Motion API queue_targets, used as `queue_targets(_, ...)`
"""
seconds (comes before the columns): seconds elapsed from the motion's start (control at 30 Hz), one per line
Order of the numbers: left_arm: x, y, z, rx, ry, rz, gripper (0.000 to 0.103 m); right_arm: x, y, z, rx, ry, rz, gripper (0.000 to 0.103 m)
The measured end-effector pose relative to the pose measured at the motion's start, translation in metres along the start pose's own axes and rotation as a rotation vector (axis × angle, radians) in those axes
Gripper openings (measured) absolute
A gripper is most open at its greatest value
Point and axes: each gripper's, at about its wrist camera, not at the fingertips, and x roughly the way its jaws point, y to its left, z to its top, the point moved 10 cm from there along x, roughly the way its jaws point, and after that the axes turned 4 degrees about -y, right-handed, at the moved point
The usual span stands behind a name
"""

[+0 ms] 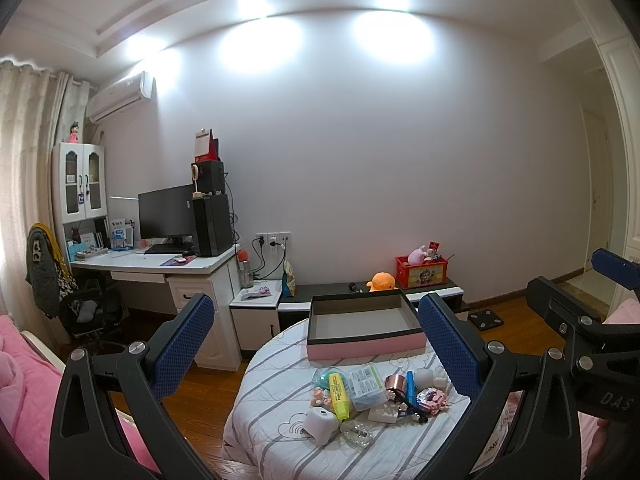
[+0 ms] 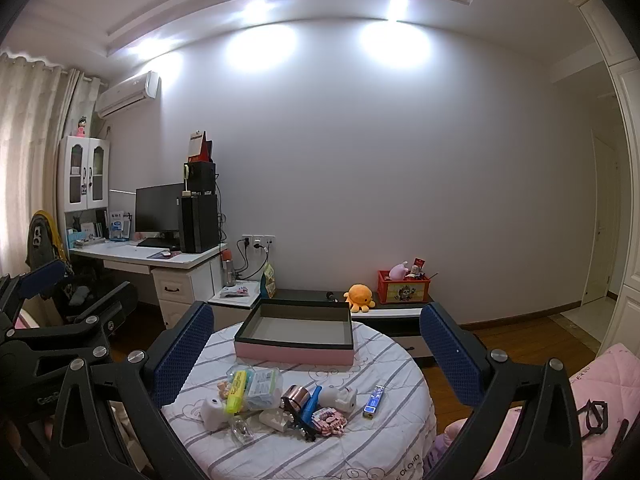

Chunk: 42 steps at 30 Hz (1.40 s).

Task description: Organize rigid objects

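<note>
A round table with a striped cloth (image 1: 280, 452) (image 2: 400, 364) holds an empty pink box with a dark rim (image 1: 364, 348) (image 2: 294, 352) at its far side. In front of it lies a pile of small things: a yellow highlighter (image 1: 339, 394) (image 2: 236, 396), a clear plastic case (image 1: 366, 384) (image 2: 262, 388), a copper cup (image 1: 394, 384) (image 2: 298, 396), a white rounded object (image 1: 320, 424) (image 2: 212, 412) and a blue stick (image 2: 374, 400). My left gripper (image 1: 316, 344) and right gripper (image 2: 316, 350) are both open and empty, held above the table's near side.
A white desk (image 1: 160, 264) with a monitor and computer tower stands at the left, with a chair beside it. A low cabinet (image 1: 400, 292) along the wall carries an orange plush and a red crate. Pink bedding (image 2: 600, 392) lies at the right. The floor is wood.
</note>
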Motion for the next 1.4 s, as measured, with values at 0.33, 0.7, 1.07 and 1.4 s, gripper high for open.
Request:
queue_targets(0.33,0.002,-0.002,-0.001,0.004,0.001,-0.001,0.103,0.001,-0.002,-0.002,-0.001,0.004,-0.007,0.103)
queue_targets(0.7,0.004,-0.006,-0.001,0.006,0.002,-0.006,0.103,-0.003,-0.001,0.002,-0.008,0.002,-0.019,0.103)
queue_targets(1.07,0.01,-0.013,-0.002,0.008,0.003,-0.011,0.103,-0.005,-0.001,0.002,-0.008,0.008,-0.031,0.103)
queue_targets(1.4,0.021,-0.019,-0.011,0.019,0.004,-0.023,0.103,0.002,-0.003,-0.003,0.001,0.027,-0.037,0.103)
